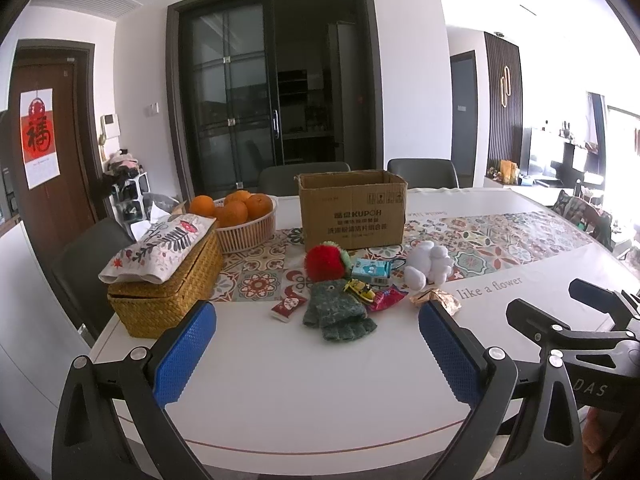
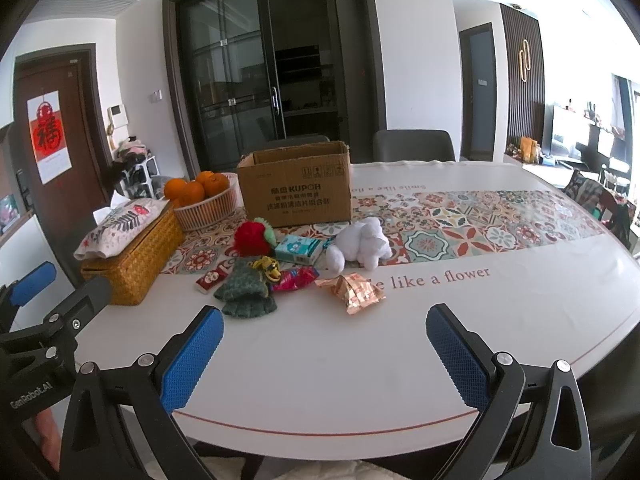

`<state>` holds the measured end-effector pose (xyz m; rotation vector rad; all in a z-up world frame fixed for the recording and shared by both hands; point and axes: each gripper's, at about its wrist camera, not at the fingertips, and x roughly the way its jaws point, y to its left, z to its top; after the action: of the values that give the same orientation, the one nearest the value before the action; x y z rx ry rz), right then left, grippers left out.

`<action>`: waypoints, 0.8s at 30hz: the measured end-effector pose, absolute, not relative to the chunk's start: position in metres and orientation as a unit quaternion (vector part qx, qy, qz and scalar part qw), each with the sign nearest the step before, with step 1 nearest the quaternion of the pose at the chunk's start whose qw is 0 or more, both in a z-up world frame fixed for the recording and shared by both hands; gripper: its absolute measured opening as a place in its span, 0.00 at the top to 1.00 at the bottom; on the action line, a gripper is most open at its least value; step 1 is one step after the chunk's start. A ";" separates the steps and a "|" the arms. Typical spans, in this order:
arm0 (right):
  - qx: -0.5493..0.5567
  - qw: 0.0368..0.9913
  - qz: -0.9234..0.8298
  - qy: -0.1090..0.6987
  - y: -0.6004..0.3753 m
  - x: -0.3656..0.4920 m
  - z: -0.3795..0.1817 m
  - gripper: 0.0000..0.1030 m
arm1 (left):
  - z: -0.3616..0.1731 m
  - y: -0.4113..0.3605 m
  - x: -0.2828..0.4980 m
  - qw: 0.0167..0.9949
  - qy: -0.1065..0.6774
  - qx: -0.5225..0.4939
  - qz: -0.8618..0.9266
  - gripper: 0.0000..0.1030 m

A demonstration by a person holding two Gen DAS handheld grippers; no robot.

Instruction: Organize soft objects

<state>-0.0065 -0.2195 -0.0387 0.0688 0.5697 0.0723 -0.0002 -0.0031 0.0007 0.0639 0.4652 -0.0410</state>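
Observation:
A green knitted glove (image 1: 338,313) (image 2: 245,293), a red fluffy plush (image 1: 325,261) (image 2: 251,237) and a white plush toy (image 1: 428,264) (image 2: 360,245) lie in a cluster mid-table, in front of an open cardboard box (image 1: 352,210) (image 2: 296,188). My left gripper (image 1: 316,344) is open and empty, hovering near the table's front edge, short of the glove. My right gripper (image 2: 324,350) is open and empty, also near the front edge, short of a crumpled gold wrapper (image 2: 352,290) (image 1: 438,300).
Among the soft things lie a teal tissue pack (image 1: 372,270), a small yellow toy (image 1: 360,290), a pink wrapper (image 1: 386,298) and a red packet (image 1: 289,306). A wicker basket with cloth cover (image 1: 168,280) and a basket of oranges (image 1: 244,216) stand at left. Chairs stand behind the table.

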 end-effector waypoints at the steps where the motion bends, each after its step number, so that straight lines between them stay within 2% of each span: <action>1: 0.033 0.959 0.035 0.281 -0.219 -0.007 -0.039 0.00 | 0.001 -0.003 0.000 0.972 0.231 0.032 -0.020 0.00; 24: 0.034 0.958 0.036 0.283 -0.220 -0.007 -0.040 0.00 | 0.000 -0.003 0.000 0.972 0.231 0.031 -0.020 0.00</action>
<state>-0.0071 -0.2196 -0.0398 0.0695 0.5731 0.0734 -0.0004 -0.0026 0.0001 0.0635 0.4655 -0.0409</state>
